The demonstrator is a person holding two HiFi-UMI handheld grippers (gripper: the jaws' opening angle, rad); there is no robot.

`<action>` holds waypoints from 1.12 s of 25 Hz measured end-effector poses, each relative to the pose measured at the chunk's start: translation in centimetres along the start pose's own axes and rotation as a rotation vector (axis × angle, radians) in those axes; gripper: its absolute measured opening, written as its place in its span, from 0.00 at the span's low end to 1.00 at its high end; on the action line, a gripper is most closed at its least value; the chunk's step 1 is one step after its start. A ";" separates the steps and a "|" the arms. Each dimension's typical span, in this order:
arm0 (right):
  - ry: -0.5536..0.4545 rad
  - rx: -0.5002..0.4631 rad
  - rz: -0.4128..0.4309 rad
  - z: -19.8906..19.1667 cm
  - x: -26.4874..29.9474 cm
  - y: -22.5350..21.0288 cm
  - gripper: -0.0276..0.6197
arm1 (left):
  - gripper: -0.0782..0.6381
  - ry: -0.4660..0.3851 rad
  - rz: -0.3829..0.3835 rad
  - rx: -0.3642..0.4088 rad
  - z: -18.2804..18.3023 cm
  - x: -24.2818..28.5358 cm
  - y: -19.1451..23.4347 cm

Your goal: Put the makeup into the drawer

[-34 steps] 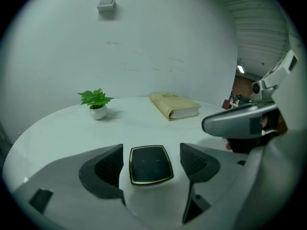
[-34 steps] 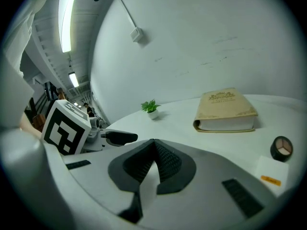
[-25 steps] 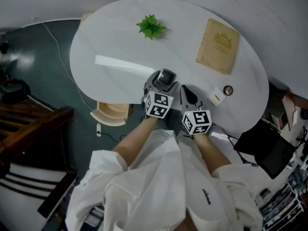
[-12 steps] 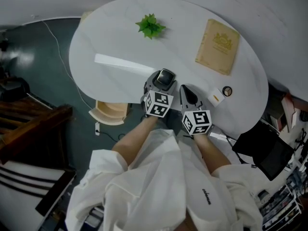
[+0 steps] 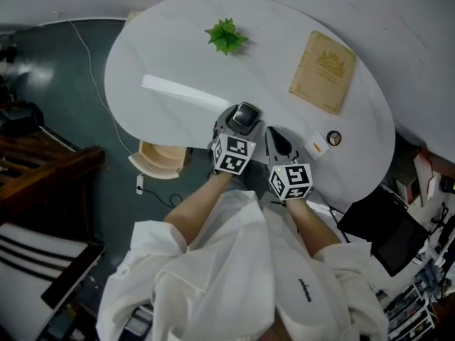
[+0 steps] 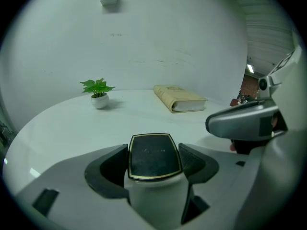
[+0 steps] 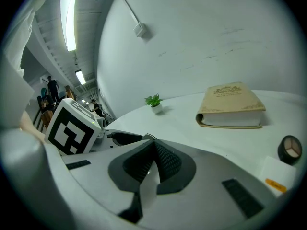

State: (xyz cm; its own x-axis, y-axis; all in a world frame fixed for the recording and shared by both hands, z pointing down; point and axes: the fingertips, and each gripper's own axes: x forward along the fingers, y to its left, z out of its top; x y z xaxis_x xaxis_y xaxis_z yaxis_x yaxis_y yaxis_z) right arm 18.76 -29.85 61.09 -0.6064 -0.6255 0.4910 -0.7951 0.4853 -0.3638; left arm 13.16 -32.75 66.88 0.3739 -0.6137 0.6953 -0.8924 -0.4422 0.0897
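One black-lidded, gold-rimmed white makeup jar (image 6: pixel 153 150) clamped in left gripper (image 6: pixel 155 163) fingers, over round white desk's (image 5: pixel 170 52) near edge. Right gripper (image 7: pixel 152 151) fingers closed, empty. Ahead: tan book (image 5: pixel 322 69), potted green plant (image 5: pixel 226 36), small white box (image 5: pixel 320 145). Pale wooden drawer (image 5: pixel 160 160) protruding below-left.

Loose white shirt (image 5: pixel 234 275); left tool (image 5: pixel 244 117), right tool (image 5: pixel 274 137) grey-bodied; black-white marker cubes (image 5: pixel 234 155).

wall (image 6: pixel 158 32): white | floor (image 5: pixel 64 69): dark teal | table (image 5: pixel 178 55): white, oval | strip light (image 7: pixel 68 18): lit
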 end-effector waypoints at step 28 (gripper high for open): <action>0.043 -0.090 0.119 -2.8 3.4 15.0 0.07 | 0.59 -0.123 0.055 -0.141 -5.8 -13.3 8.0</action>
State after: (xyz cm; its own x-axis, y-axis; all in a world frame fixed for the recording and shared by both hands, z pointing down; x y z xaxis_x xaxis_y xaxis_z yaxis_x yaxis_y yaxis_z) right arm 4.76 -22.99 59.53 -0.6936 -0.5348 0.4826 -0.7124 0.6084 -0.3498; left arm -0.45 -24.32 62.52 0.3443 -0.7132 0.6106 -0.9355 -0.3153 0.1592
